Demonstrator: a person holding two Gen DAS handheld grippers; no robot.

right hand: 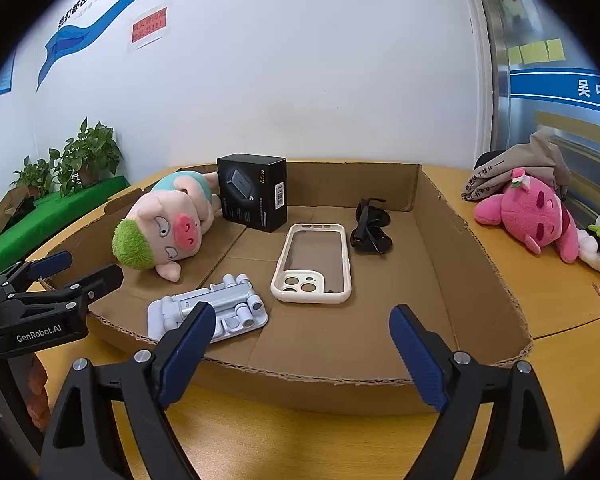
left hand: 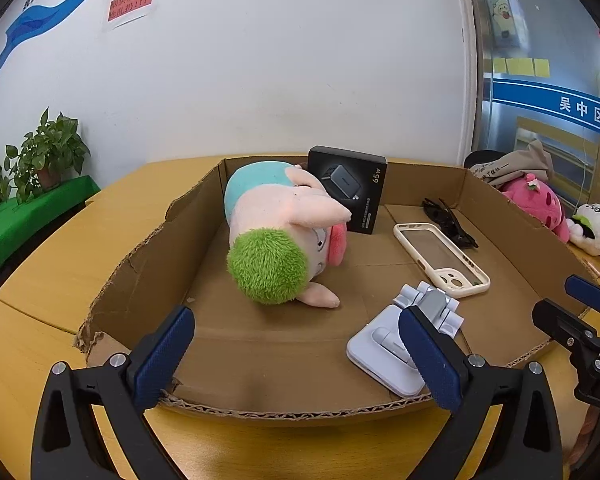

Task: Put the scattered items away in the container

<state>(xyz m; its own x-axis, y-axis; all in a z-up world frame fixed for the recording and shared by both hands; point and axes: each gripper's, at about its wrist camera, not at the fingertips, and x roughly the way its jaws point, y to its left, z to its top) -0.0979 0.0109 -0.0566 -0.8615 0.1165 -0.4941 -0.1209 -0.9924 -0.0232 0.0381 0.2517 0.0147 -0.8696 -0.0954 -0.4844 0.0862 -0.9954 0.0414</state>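
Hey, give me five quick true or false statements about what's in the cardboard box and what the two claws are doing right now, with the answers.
1. The pig plush lies inside the cardboard box. True.
2. The phone case holds a phone. False: it is empty, and cardboard shows through it.
3. Both the left claw and the right claw are open and hold nothing. True.
4. The black charger box lies flat on its face. False: it stands upright beside the pig plush.
5. The pink plush is inside the cardboard box. False: it lies on the table outside it, to the right.
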